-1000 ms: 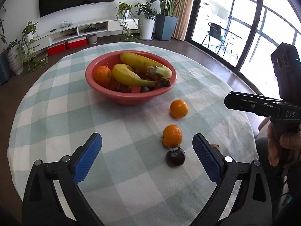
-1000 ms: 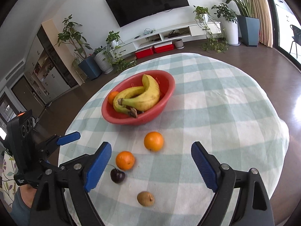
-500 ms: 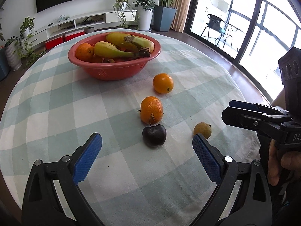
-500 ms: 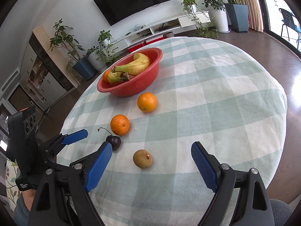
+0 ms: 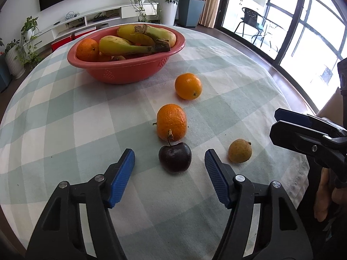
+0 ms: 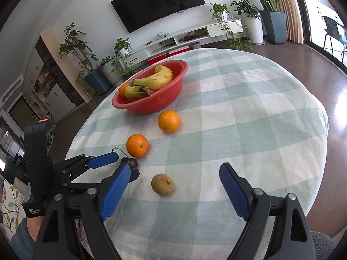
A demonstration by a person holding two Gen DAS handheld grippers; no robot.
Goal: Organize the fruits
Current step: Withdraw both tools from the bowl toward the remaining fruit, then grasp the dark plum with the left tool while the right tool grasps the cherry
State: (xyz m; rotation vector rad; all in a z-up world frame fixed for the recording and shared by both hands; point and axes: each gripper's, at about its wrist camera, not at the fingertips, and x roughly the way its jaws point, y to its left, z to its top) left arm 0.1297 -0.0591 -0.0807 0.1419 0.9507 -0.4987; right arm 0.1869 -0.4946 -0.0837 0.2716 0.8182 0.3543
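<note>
Dark round plum (image 5: pixel 174 160) sits between the closing left hand-held gripper (image 5: pixel 169 166) pads, untouched – could roll into the bumpy orange mandarin (image 5: pixel 171 122); right hand-held gripper (image 6: pixel 175 178) gapes empty.

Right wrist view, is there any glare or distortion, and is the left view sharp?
Right wrist view: window glare on the floor at right, fisheye bends the table edge, dark corners. Left wrist view: fruit is sharp, the dark plum casts only a soft shadow, windows are bright.
</note>
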